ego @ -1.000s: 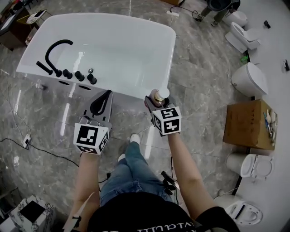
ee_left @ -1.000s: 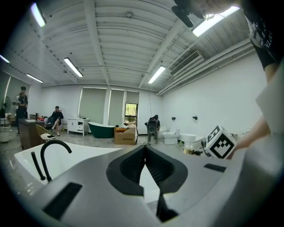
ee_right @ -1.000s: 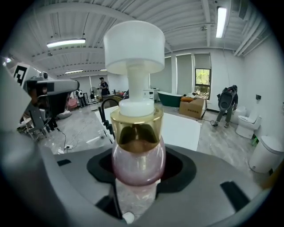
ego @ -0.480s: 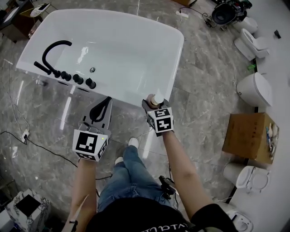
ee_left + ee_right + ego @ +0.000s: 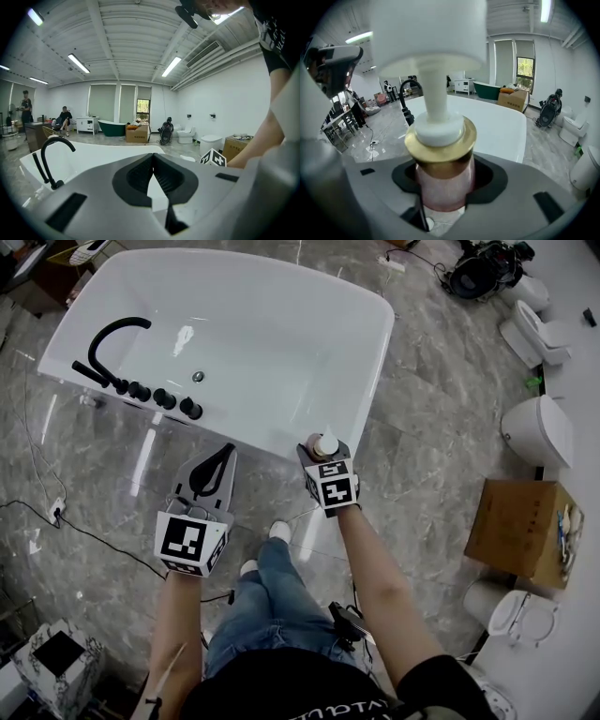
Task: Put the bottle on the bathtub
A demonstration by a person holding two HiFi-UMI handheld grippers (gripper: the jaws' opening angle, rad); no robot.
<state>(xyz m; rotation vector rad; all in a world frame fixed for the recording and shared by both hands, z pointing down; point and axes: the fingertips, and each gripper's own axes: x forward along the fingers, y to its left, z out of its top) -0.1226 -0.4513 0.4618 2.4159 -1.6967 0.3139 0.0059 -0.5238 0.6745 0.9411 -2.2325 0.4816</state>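
- Pink-tinted liquid fills the bottle (image 5: 324, 443), which stands upright in the right gripper (image 5: 319, 454), level with the near corner of the bathtub (image 5: 281, 352) rim in the head view.
- Over the last second the tub has drawn closer beneath both grippers. Its near edge, which lay ahead of the bottle, now sits just beside it.
- That suggests the carrying stage is nearly over. The bottle is not yet set down, and whether it hangs over the rim or over the floor beside it cannot be told.
- In the right gripper view the jaws are clenched on the bottle's body (image 5: 443, 173), just below its gold collar (image 5: 440, 140), with the white pump head (image 5: 426, 33) above.
- The left gripper (image 5: 223, 454) hangs before the tub's near wall, well apart from the bottle. Its own view shows the jaws (image 5: 153, 161) closed together with nothing between them.
- The black faucet (image 5: 120, 323) stands at the tub's far left.
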